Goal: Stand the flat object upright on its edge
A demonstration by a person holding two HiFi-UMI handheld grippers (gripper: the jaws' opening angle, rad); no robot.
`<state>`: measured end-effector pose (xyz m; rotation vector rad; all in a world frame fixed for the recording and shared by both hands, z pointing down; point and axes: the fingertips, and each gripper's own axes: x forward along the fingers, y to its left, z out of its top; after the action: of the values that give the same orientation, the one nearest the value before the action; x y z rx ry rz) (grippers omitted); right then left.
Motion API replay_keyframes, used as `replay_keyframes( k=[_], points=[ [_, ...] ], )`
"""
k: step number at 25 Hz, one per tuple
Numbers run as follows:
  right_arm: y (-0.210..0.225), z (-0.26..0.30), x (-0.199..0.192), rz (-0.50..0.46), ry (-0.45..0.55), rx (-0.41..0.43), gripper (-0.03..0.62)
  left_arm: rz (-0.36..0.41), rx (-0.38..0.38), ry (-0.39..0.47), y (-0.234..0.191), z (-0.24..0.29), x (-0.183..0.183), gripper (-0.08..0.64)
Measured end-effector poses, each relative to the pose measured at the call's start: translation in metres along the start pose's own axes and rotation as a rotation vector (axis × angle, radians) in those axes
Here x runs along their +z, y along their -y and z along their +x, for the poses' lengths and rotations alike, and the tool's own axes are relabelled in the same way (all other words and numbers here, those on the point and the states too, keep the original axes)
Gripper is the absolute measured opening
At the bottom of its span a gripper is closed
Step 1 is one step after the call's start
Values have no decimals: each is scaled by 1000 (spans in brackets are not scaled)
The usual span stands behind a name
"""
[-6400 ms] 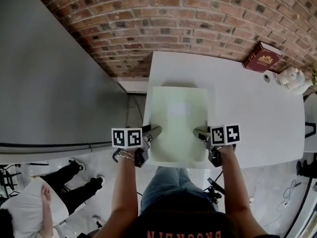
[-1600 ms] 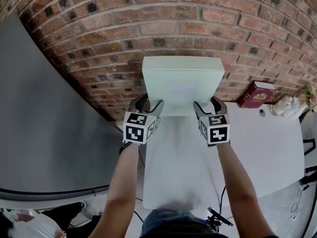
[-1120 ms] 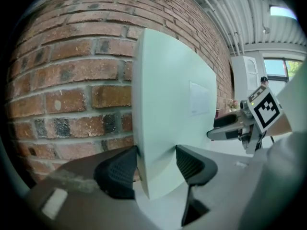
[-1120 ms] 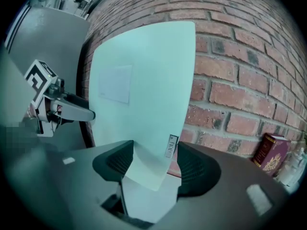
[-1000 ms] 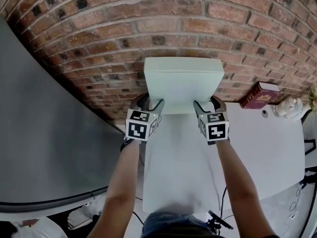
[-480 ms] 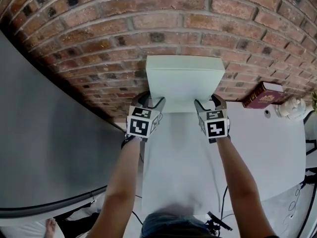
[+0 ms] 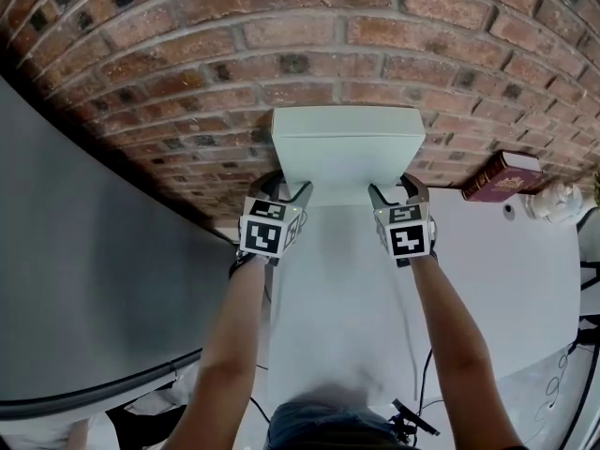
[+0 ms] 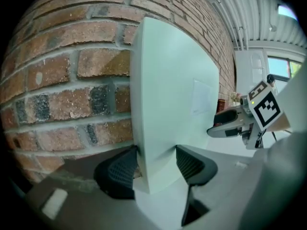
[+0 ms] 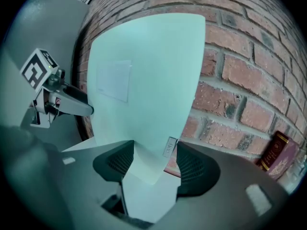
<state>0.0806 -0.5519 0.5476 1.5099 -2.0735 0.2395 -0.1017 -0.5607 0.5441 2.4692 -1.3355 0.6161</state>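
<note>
A pale green flat box [image 7: 345, 153] stands upright on its long edge at the far end of the white table [image 7: 347, 289], its back close to the brick wall [image 7: 309, 26]. My left gripper [image 7: 285, 187] clamps the box's lower left corner, one pad on each face [image 8: 156, 164]. At the lower right corner, my right gripper [image 7: 395, 188] has the box [image 9: 144, 80] between its pads [image 9: 152, 164]; its jaws are closing a little and both pads touch the box. A small label shows on the box's front face.
A dark red book [image 7: 504, 176] leans at the wall to the right, with a white figurine [image 7: 555, 200] beside it. A grey panel [image 7: 84, 251] runs along the table's left side. The person's arms reach over the table's middle.
Several seconds ago the box lay flat on the table near its front edge; now it stands on edge at the wall. Over the last second both grippers and the box have barely shifted.
</note>
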Motion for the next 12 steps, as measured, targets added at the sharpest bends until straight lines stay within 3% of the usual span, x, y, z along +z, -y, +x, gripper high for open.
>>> replay_keyframes(
  k=[8,12],
  points=[
    [-1,1,-2,-28,-33,-40,298,2,-15,11,0,-1,-1,255],
    [0,0,-6,43,-50,-43,320,14,-20,-2,1,-2,-2,259]
  ],
)
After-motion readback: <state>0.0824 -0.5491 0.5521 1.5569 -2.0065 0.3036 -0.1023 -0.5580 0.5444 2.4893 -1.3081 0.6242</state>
